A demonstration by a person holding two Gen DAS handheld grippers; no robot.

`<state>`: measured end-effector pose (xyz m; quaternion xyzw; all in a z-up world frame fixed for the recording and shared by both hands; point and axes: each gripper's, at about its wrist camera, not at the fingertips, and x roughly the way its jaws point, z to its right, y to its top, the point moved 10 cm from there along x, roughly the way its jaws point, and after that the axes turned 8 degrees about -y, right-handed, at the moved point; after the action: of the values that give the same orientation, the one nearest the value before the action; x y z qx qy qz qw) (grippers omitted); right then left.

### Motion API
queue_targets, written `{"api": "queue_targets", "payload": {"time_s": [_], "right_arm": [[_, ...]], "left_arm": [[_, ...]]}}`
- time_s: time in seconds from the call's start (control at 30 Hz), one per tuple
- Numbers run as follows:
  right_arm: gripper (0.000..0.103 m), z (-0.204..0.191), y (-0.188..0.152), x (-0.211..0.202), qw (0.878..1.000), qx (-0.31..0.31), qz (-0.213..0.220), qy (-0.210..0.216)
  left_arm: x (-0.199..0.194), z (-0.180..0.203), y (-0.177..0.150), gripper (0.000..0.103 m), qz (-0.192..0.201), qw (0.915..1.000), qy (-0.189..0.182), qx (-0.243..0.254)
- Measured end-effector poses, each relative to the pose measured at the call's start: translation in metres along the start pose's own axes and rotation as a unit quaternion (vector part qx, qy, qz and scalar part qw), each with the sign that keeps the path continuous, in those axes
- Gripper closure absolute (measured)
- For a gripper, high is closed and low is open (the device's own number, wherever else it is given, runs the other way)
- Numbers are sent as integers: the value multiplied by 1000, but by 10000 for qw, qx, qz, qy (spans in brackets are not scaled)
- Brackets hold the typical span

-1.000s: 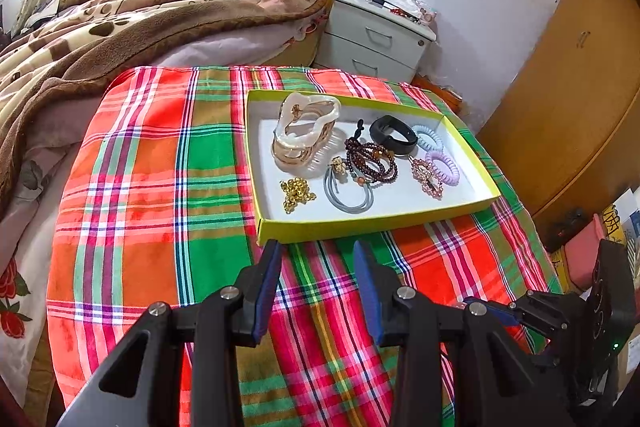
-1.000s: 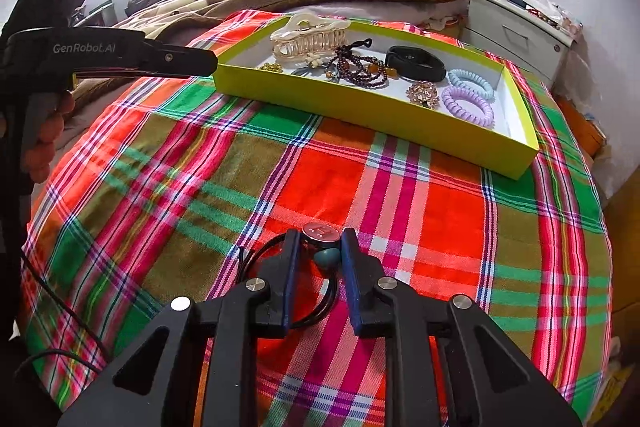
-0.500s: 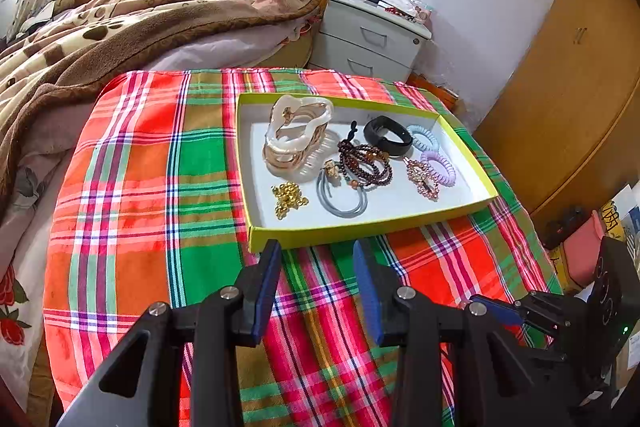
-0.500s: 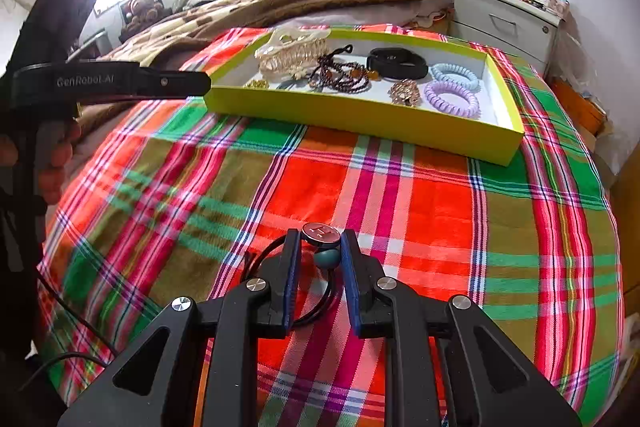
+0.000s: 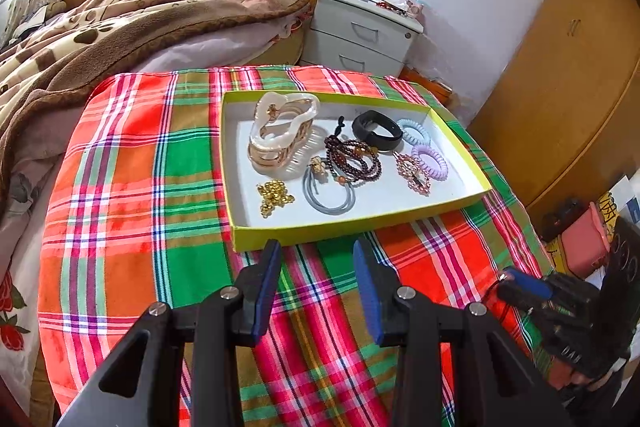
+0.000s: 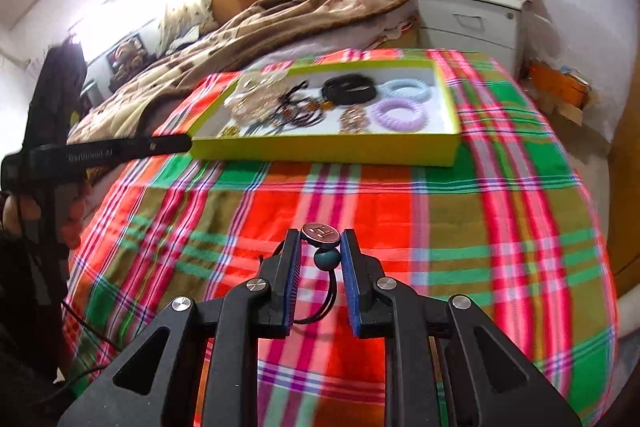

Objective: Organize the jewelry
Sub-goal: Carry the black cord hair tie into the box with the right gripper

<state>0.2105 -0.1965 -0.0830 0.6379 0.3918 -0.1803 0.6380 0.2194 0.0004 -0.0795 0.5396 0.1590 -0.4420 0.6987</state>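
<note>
A yellow-green tray (image 5: 340, 227) (image 6: 320, 151) lies on the plaid cloth. It holds a cream hair claw (image 5: 280, 131), a gold chain (image 5: 274, 195), a grey hair tie (image 5: 330, 193), a dark bead bracelet (image 5: 352, 159), a black band (image 5: 376, 133), a brooch (image 5: 414, 173) and two spiral ties (image 5: 430, 163). My left gripper (image 5: 316, 255) is open and empty, just in front of the tray's near wall. My right gripper (image 6: 320, 247) is shut on a black elastic hair tie with a round charm and teal bead (image 6: 326, 249), held above the cloth, short of the tray.
The plaid cloth (image 5: 120, 207) covers a bed end. A brown blanket (image 5: 120, 27) lies behind on the left. A white nightstand (image 5: 360, 35) stands beyond the tray, wooden wardrobes (image 5: 560, 87) on the right. The left gripper's body (image 6: 100, 151) reaches in at left in the right wrist view.
My right gripper has lifted off the cloth with the hair tie and swung toward the tray. The left gripper has drawn back and up slightly, still open.
</note>
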Motion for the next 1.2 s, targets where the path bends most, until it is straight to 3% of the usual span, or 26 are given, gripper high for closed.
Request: {"api": "queue_targets", "payload": {"time_s": [0.27, 0.87, 1.2], "right_arm": [[82, 23, 0, -8, 9995, 275, 89, -156], [82, 52, 12, -11, 9973, 647, 346, -79], [82, 58, 51, -12, 9957, 607, 693, -86]], "left_arm": [[11, 18, -5, 64, -170, 9996, -131, 172], [25, 32, 3, 64, -274, 9988, -114, 387], [35, 38, 12, 64, -290, 9984, -114, 481]]}}
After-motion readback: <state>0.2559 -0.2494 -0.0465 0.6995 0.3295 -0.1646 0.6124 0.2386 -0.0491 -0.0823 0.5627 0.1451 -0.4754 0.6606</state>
